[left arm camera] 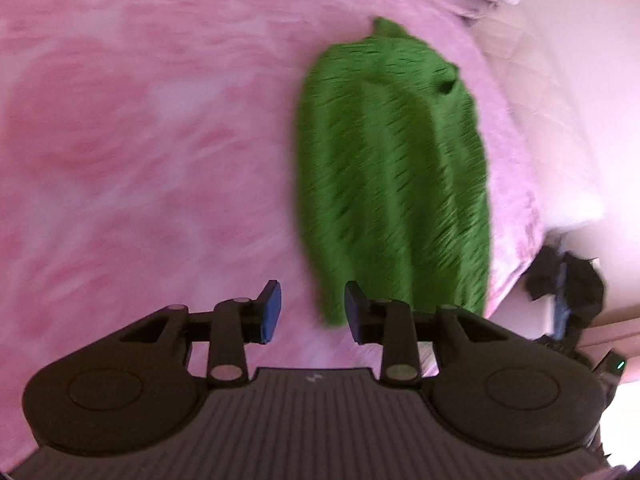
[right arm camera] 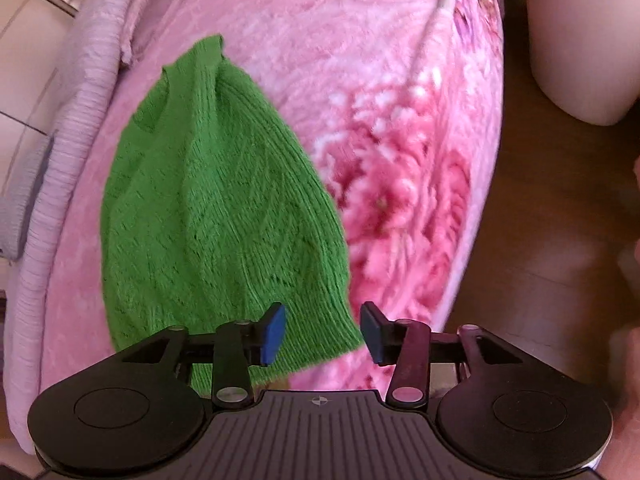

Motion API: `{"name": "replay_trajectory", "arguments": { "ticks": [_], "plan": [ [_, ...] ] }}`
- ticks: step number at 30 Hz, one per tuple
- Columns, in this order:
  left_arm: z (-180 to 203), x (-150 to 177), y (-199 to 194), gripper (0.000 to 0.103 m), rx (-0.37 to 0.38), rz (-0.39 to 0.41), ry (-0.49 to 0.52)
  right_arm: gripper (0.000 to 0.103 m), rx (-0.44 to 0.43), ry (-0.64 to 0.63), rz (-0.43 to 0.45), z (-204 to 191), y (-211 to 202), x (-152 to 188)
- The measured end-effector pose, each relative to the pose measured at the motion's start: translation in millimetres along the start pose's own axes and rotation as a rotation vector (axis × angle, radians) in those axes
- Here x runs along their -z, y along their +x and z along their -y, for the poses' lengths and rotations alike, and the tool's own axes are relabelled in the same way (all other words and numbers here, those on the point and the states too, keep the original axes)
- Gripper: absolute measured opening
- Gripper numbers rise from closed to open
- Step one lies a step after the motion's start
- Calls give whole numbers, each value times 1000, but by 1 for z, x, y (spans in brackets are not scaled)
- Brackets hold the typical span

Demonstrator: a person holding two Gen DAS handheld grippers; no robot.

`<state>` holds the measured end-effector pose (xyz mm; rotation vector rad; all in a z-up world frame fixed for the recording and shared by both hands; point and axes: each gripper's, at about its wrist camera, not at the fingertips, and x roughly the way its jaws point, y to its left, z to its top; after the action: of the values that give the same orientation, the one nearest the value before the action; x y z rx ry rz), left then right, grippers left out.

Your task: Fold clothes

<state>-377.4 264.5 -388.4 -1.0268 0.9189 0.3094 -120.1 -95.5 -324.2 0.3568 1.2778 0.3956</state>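
Currently lying lengthwise on the pink blanket [right arm camera: 304, 32], green knit sweater [right arm camera: 224, 200]; left gripper [left arm camera: 313, 312] and right gripper [right arm camera: 323, 334] hovering spread and empty near its hem, apparently for folding.

I find no words, brand names or numbers to read anywhere in either view. The only signs sit on my own tools. My left gripper [left arm camera: 313, 312] carries a small pale mark [left arm camera: 312, 378] at the top middle of its ribbed body, too blurred to make out. My right gripper [right arm camera: 323, 330] has a small round crosshair emblem [right arm camera: 321, 401] in the same place, a circle split into quarters, with no lettering beside it. The sweater [right arm camera: 224, 216] shows no tag or label, and the blanket [right arm camera: 400, 168] bears only a flower print.
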Motion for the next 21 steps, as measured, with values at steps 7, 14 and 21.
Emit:
{"name": "replay_trajectory", "arguments": {
  "ticks": [7, 14, 21],
  "plan": [
    [-8, -24, 66, 26, 37, -28, -172, 52, -19, -27, 56, 0, 30, -17],
    [11, -22, -2, 3, 35, 125, 22, 7, 9, -138, 50, -19, 27, -19],
    [-8, 25, -26, 3, -164, -11, 43, 8, 90, -102, -78, 25, -3, -25]
  ]
}}
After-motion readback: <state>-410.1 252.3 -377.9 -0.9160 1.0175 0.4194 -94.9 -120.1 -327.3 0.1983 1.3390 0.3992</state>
